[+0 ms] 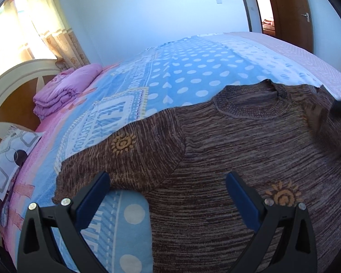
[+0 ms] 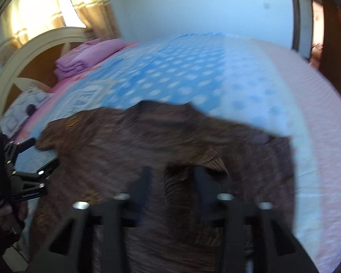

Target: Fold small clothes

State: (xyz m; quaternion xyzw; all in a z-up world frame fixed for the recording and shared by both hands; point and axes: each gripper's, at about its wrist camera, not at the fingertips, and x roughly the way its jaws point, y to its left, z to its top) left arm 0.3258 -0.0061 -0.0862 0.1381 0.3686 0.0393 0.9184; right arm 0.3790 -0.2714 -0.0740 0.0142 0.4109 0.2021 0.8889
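Currently the sweater [image 1: 227, 141] lies flat on the bed, on top of the blue dotted blanket [image 1: 188, 68], neck opening away from me. It is brown knit with two yellow sun motifs visible, one on the sleeve, one on the body.

My left tongs [image 1: 168, 182] stand spread wide above the sweater's left sleeve and armpit area. Nothing sits between the blue pads [image 1: 93, 200], and I cannot confirm that they touch the fabric. The left sleeve extends outward to the blanket, its cuff end near the left finger.

My right tongs [image 2: 170, 179] show in a blurred view. The fingers stand partly apart, and a ribbed piece of the sweater [image 2: 177, 188] rises between them. A folded cuff or hem edge lies just beyond the right finger. Whether the fingers actually pinch this fabric, I cannot tell; the blur hides the contact. In the left wrist view, only a dark corner of the right tongs appears at the frame's right edge, over the bunched right shoulder of the sweater.

From the right wrist view, the left tongs [image 2: 44, 157] appear at the far left, spread, held in my left hand [image 2: 9, 213].

Other items noted: a folded purple quilt [image 1: 63, 86] near the headboard [image 1: 13, 84], a patterned pillow [image 1: 6, 157] beside it, curtains [image 1: 47, 22] behind, and a door [image 1: 291, 11] at the room's far side.
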